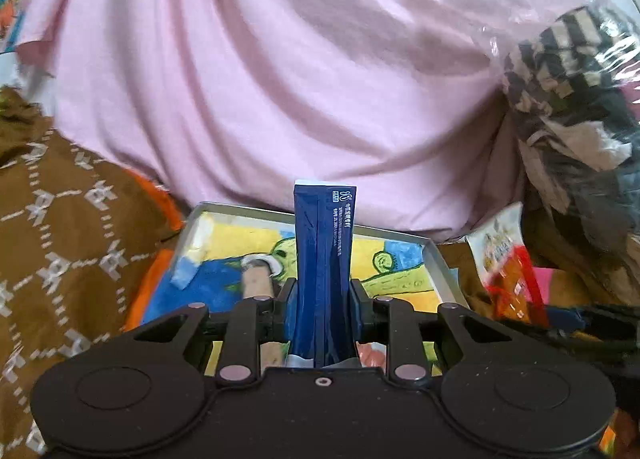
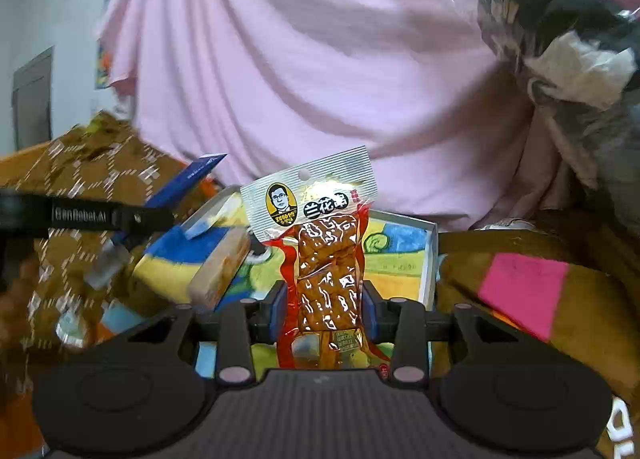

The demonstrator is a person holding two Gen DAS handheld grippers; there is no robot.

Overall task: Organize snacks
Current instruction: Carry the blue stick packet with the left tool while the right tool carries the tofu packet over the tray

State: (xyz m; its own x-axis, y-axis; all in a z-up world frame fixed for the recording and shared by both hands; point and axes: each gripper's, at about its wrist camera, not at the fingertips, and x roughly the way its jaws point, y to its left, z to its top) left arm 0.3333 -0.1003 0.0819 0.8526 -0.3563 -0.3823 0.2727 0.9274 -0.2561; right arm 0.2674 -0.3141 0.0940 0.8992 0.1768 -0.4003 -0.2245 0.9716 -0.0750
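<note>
Left claw [image 1: 323, 291] clamps blue sachet [image 1: 323, 259] upright between its fingers.

- blue stick sachet [image 1: 323, 259]: narrow, dark blue, small white print near the top, standing upright, pinched low down (top end free) above the tray
- tofu snack pack [image 2: 326, 259]: clear vacuum pouch, brown blocks inside, red trim, silver header with a portrait logo, upright
- tray [image 1: 436, 259]: shallow, white rim, colourful cartoon bottom, holds a beige wrapped bar [image 2: 218, 271]

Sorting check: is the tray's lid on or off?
Off, or it has none: the tray sits open, its colourful cartoon floor bare, a tan stick snack lying inside.
</note>
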